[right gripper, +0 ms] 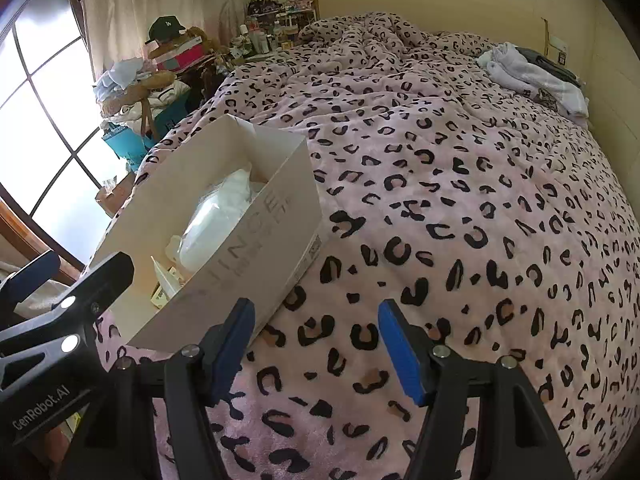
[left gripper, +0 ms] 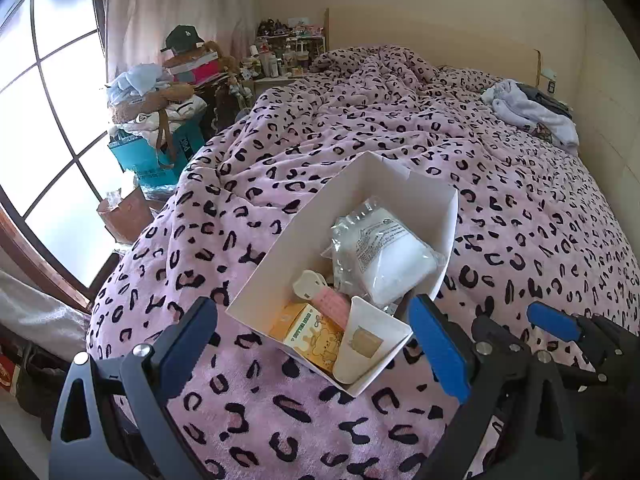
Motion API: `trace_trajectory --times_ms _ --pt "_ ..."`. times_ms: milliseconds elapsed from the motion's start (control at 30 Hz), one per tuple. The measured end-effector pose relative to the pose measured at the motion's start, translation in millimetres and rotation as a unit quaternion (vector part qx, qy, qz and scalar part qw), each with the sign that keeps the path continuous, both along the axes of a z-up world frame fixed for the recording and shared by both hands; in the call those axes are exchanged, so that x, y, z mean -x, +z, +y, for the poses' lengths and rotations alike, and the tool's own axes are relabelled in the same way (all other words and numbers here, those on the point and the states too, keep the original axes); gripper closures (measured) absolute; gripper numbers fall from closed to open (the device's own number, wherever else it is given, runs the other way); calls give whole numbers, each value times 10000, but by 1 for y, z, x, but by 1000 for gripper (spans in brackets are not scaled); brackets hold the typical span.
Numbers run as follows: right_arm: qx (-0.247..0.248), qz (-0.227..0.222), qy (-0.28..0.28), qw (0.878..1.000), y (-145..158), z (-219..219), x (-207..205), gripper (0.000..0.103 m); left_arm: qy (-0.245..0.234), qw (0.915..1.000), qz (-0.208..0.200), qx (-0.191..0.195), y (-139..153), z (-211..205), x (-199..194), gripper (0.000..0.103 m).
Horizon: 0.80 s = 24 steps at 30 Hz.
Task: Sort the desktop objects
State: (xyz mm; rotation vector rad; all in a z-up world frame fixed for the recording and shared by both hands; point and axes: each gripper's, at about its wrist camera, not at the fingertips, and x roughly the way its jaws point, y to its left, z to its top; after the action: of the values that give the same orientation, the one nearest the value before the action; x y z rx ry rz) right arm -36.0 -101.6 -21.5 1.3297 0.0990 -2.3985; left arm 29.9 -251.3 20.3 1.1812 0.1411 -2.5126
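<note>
A white cardboard box [left gripper: 280, 256] lies on the pink leopard-print blanket [left gripper: 500, 208]. It holds a clear bag of white material [left gripper: 388, 256], a yellow bear-print carton [left gripper: 312, 332], a white tube [left gripper: 364, 340] and a pink-and-cream item [left gripper: 320, 292]. My left gripper [left gripper: 316, 344] is open, its blue pads either side of the box's near end, empty. My right gripper [right gripper: 316, 344] is open and empty over bare blanket, just right of the box [right gripper: 256, 256]. The right gripper also shows in the left wrist view [left gripper: 556, 324].
A cluttered pile of boxes, clothes and a black cap [left gripper: 182, 36] stands by the window at the left. A crowded shelf [left gripper: 288, 48] sits beyond the bed. Folded clothes [left gripper: 532, 112] lie at the far right of the bed.
</note>
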Motion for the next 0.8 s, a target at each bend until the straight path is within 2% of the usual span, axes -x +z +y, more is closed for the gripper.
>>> trace_trajectory --times_ms 100,333,500,800 --pt "-17 28 9 10000 1 -1 0 37 73 9999 -60 -98 0 -3 1 5" --pt "-13 93 -4 10000 5 -3 1 37 449 9988 -105 161 0 -10 -5 5" --pt "8 150 -52 9999 9 -3 2 37 421 9989 -197 -45 -4 -16 -5 5" --pt "-139 283 -24 9995 13 -11 1 37 352 9990 -215 -176 -9 -19 -6 5"
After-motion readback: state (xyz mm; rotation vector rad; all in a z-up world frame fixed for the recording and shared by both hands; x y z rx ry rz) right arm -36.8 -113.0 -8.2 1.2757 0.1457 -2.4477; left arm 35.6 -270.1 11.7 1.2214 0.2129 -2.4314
